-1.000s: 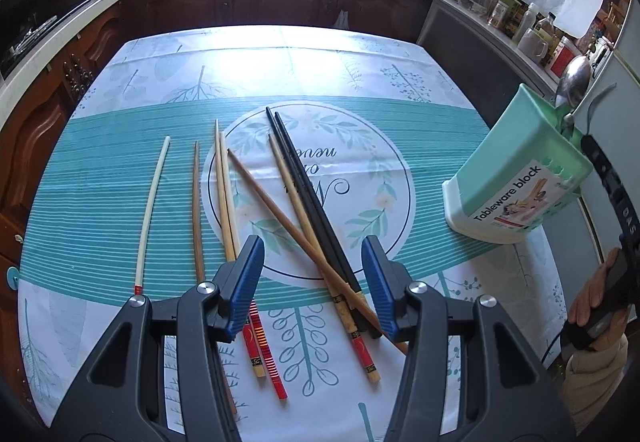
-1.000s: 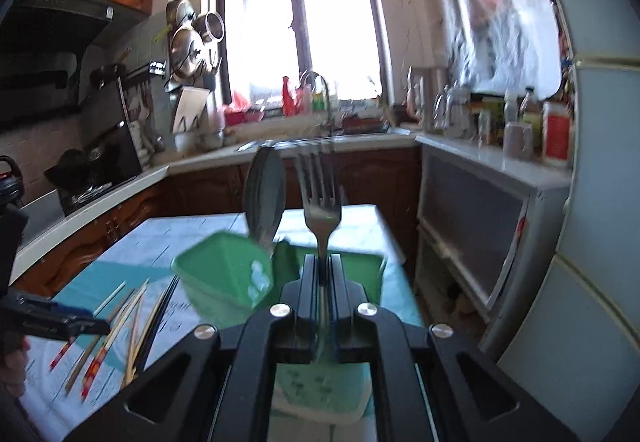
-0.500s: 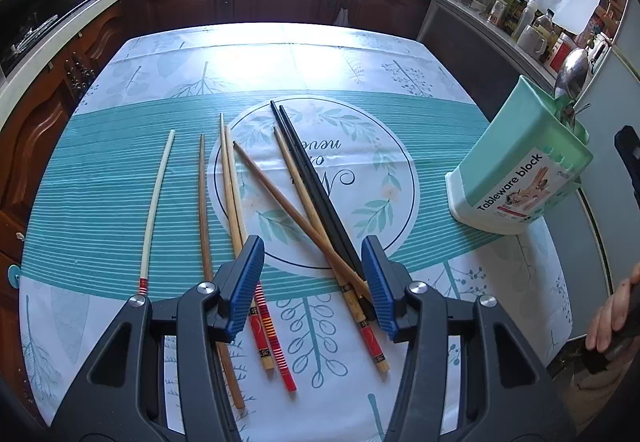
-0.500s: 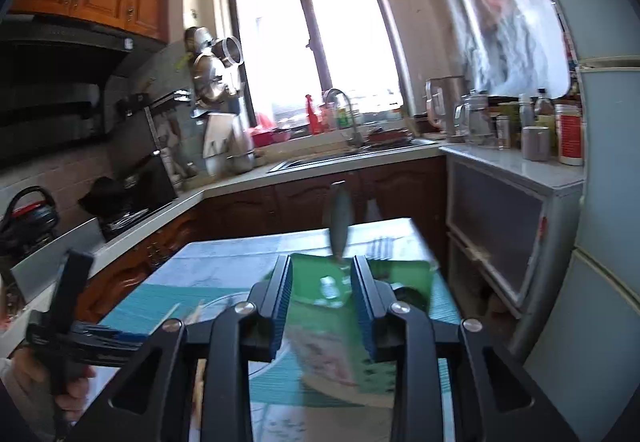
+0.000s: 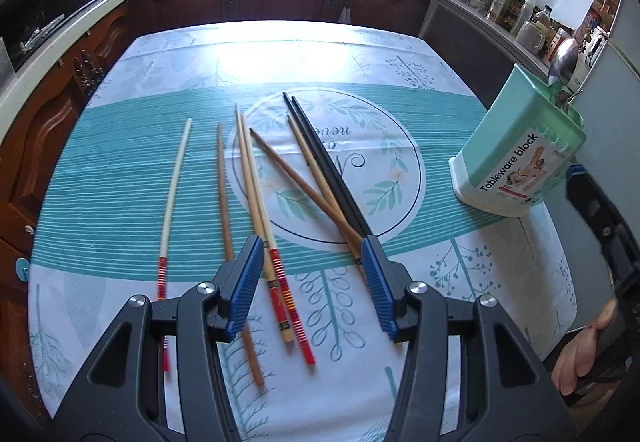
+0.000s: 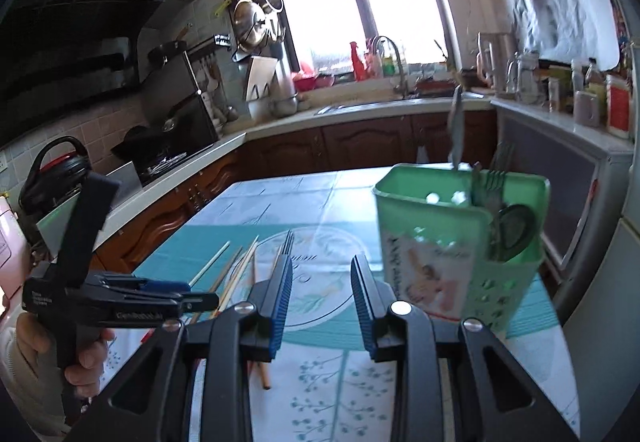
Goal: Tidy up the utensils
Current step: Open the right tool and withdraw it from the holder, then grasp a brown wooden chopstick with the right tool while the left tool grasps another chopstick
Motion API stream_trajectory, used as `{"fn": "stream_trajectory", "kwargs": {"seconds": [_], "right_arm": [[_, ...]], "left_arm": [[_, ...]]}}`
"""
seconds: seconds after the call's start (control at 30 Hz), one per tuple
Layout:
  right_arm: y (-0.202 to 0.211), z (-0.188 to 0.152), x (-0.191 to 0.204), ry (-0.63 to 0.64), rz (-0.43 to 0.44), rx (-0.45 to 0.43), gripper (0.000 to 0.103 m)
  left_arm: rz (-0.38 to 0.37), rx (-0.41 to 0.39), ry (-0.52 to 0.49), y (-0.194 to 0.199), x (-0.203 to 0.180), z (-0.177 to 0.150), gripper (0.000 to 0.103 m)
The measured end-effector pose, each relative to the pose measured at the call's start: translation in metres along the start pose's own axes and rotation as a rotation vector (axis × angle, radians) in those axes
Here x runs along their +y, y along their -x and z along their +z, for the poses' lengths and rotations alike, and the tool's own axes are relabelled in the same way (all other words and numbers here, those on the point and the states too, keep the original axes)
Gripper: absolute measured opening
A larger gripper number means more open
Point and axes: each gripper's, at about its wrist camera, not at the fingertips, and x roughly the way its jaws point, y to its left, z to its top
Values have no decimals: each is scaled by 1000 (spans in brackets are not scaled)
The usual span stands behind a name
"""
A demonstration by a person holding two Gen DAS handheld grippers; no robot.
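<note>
Beside holder (image 6: 460, 242), right claw (image 6: 322, 296) newly empty.

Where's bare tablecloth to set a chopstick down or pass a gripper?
Free: far end of the tablecloth beyond the chopsticks' tips, and the strip between the black chopsticks and the green utensil holder. Crowded: near-left, chopsticks fanned under the open left gripper.

Matt printed cloth (image 5: 120, 162) over the table, faintly creased. At frame centre, bare wooden chopsticks (image 5: 248, 170), some with glossy red-banded lacquer ends; glossy black pair (image 5: 324, 166); one smooth cream stick (image 5: 174, 186), plastic-looking. At right, smooth mint plastic holder (image 5: 508, 146) with glossy paper label; shiny metal spoon (image 5: 562, 60) inside. Ribbed blue rubbery pads (image 5: 248, 282) on matt black plastic grippers (image 5: 312, 274).
</note>
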Motion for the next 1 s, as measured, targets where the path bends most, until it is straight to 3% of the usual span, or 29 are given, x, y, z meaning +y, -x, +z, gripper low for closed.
{"fn": "stream_trajectory", "kwargs": {"seconds": [0.2,0.43,0.67,0.73,1.0], "right_arm": [[-14,0,15,48,5,91,31],[-49,-1,45,120,126,287,31],[-96,11,65,119,215,448,30],[-115,17,65,88,234,505,24],[-172,27,69,61,187,678,21]], "left_arm": [[35,-57,37,31,27,5,48],[107,-68,55,49,64,19,48],[93,34,80,30,106,38,48],[78,70,97,19,116,40,48],[27,149,127,-10,131,48,46]]}}
